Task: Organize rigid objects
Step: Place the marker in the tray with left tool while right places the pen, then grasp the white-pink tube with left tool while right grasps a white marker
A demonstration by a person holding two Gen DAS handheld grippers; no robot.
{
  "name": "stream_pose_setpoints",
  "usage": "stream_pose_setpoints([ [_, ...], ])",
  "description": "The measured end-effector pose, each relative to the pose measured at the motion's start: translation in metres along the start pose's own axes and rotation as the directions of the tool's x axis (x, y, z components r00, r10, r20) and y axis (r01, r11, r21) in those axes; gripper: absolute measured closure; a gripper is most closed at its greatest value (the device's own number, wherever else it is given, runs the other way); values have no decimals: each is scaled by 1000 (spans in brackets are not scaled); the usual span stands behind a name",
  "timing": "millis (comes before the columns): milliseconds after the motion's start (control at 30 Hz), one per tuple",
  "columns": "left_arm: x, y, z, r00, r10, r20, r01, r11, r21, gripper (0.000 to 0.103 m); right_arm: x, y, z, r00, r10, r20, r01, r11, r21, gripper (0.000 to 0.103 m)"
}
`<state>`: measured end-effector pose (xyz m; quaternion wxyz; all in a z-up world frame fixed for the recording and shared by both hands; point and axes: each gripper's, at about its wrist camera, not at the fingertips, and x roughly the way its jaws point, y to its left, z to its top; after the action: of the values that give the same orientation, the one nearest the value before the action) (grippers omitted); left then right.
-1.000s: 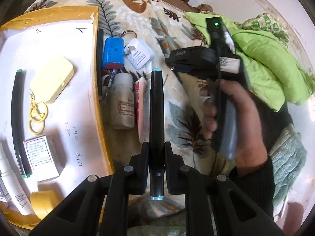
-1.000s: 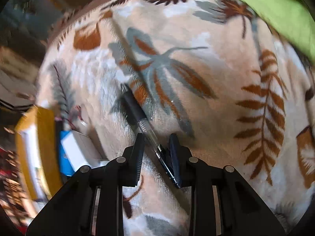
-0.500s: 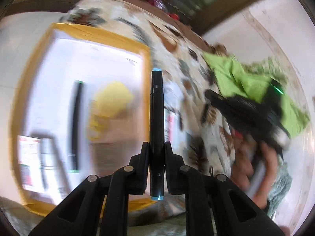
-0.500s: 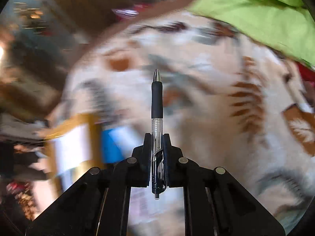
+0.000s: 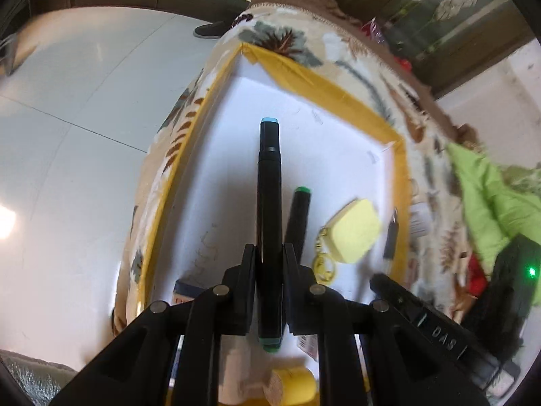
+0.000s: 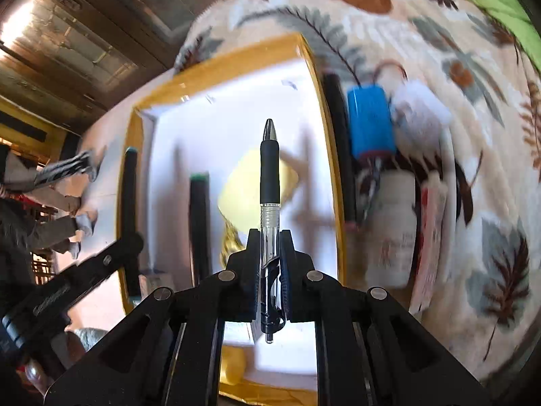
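Note:
My left gripper (image 5: 268,264) is shut on a black marker with blue end caps (image 5: 269,182), held above the white tray with a yellow taped rim (image 5: 338,98). My right gripper (image 6: 269,250) is shut on a black-grip ballpoint pen (image 6: 269,176), held above the same tray (image 6: 236,57). In the tray lie a green-capped black marker (image 5: 299,216) and a yellow case with a key ring (image 5: 353,225). The right gripper also shows in the left wrist view (image 5: 422,314), and the left gripper with its marker shows in the right wrist view (image 6: 128,203).
On the leaf-print blanket (image 6: 439,34) right of the tray lie a blue cylinder (image 6: 370,121), a white plug (image 6: 421,118), a white bottle (image 6: 394,230) and a pink tube (image 6: 429,237). A green cloth (image 5: 487,196) lies further right. Tiled floor (image 5: 67,135) is left of the bed.
The right gripper closed on the pen, lifted it off the blanket and moved over the tray. The left gripper carried its marker left, from beside the tray to above it.

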<state>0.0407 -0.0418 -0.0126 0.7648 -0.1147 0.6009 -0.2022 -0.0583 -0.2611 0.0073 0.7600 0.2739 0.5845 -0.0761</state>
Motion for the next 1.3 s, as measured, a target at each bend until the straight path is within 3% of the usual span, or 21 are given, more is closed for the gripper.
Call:
stream_pose_setpoints([
  [200, 22, -3, 4, 998, 66, -24, -65, 997, 28, 90, 30, -12, -4, 997, -20, -77, 25, 997, 68, 93],
  [433, 25, -9, -1, 997, 78, -21, -77, 996, 46, 87, 39, -6, 4, 999, -5, -53, 7, 999, 43, 93],
  [467, 25, -9, -2, 997, 74, -23, -73, 996, 43, 84, 38, -6, 4, 998, 3, -58, -1, 999, 41, 92],
  [567, 19, -12, -4, 999, 48, 12, -49, 998, 39, 58, 31, -2, 4, 998, 38, -49, -37, 999, 39, 86],
  [600, 13, -13, -6, 998, 46, 36, -47, 998, 43, 48, 23, -3, 6, 999, 38, -34, -37, 999, 35, 78],
  [633, 9, -14, -7, 998, 40, 56, -43, 998, 52, 46, 17, -3, 7, 999, 38, -15, -38, 999, 28, 66],
  [767, -15, -19, -20, 989, 12, 146, -25, 996, 83, 46, -7, -1, 12, 997, 63, 53, -63, 998, 4, 62],
  [900, -41, -25, -46, 967, -40, 250, 14, 994, 105, 46, -28, -4, 9, 989, 116, 96, -117, 993, -4, 62],
  [1100, -40, -41, -76, 969, -89, 232, 53, 987, 154, 46, -64, -21, -5, 981, 143, 129, -136, 989, -66, 62],
  [1233, -40, -49, -92, 971, -175, 165, 149, 977, 155, 46, -74, -57, -6, 980, 159, 123, -159, 987, -10, 62],
  [1300, -37, -55, -96, 971, -186, 152, 157, 970, 187, 46, -81, -74, -3, 981, 150, 120, -152, 988, 12, 62],
])
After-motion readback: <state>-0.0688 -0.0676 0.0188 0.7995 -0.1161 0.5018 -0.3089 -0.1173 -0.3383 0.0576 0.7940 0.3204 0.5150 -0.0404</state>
